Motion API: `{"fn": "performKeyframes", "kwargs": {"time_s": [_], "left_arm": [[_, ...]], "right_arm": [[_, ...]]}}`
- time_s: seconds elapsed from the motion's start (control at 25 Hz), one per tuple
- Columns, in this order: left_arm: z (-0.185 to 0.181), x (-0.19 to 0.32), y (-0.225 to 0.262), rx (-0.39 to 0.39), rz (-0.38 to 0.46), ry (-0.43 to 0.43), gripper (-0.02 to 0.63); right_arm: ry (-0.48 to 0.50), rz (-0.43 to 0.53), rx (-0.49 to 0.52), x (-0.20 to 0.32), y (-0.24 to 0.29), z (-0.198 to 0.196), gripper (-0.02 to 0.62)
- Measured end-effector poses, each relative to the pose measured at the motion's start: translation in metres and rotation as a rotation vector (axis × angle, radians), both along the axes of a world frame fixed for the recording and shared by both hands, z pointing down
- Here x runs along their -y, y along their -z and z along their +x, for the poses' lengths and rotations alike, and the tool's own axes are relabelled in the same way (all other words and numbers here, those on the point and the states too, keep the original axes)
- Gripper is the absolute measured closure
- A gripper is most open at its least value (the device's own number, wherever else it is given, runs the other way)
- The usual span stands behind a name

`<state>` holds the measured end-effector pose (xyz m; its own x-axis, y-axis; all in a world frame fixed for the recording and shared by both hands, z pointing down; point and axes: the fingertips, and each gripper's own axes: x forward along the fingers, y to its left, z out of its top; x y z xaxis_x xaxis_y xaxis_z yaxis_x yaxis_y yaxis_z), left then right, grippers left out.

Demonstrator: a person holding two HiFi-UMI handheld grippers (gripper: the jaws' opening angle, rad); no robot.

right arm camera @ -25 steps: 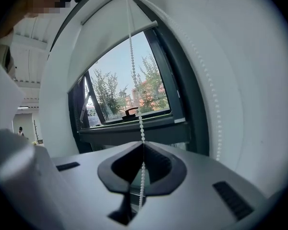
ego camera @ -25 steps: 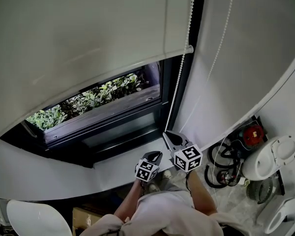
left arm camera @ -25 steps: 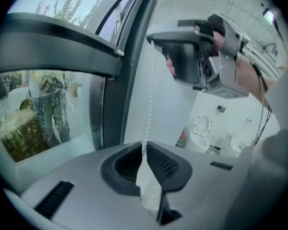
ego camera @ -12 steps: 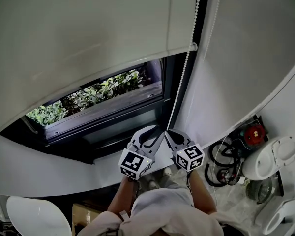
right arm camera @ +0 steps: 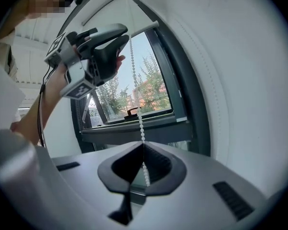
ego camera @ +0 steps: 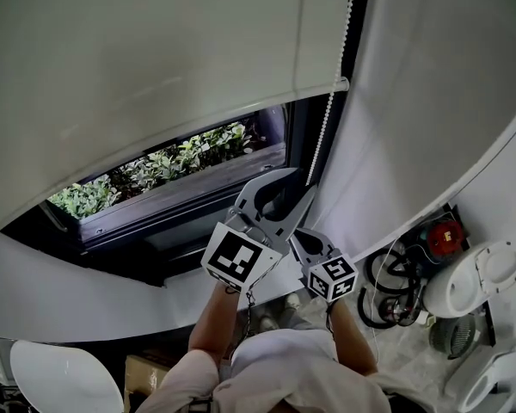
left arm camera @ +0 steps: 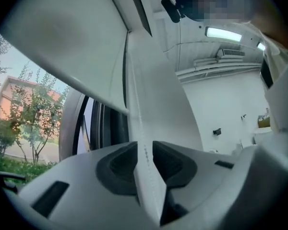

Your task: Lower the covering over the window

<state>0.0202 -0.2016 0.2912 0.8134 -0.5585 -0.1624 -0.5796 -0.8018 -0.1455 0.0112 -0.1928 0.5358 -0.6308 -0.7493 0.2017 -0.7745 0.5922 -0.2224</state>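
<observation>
Clamps the bead chain (ego camera: 328,126) in the closed right tool (ego camera: 292,234), low beside the dark window frame (ego camera: 297,144). Holds the left tool (ego camera: 292,183) higher on the same chain, jaws just opened wide, beads passing loose between them. Leaves the roller blind (ego camera: 155,76) over the upper pane, bottom bar above a bare strip of glass with green shrubs (ego camera: 181,162) behind.
</observation>
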Motion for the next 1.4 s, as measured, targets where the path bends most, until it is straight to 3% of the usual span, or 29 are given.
{"fn": "performKeyframes", "kwargs": {"time_s": [0.16, 0.24, 0.32, 1.4], "left_arm": [[0.008, 0.008, 0.020, -0.023, 0.043, -0.010, 0.508], [0.013, 0.008, 0.024, -0.016, 0.068, -0.011, 0.574], [0.016, 0.007, 0.024, -0.028, 0.074, -0.009, 0.589], [0.017, 0.016, -0.107, 0.083, -0.168, 0.044, 0.592]], "right_arm": [[0.006, 0.001, -0.003, -0.003, 0.000, -0.003, 0.595], [0.004, 0.005, -0.005, -0.003, 0.001, -0.003, 0.595], [0.002, 0.006, -0.011, -0.003, 0.000, -0.003, 0.595], [0.027, -0.267, -0.141, -0.025, -0.120, 0.001, 0.595]]}}
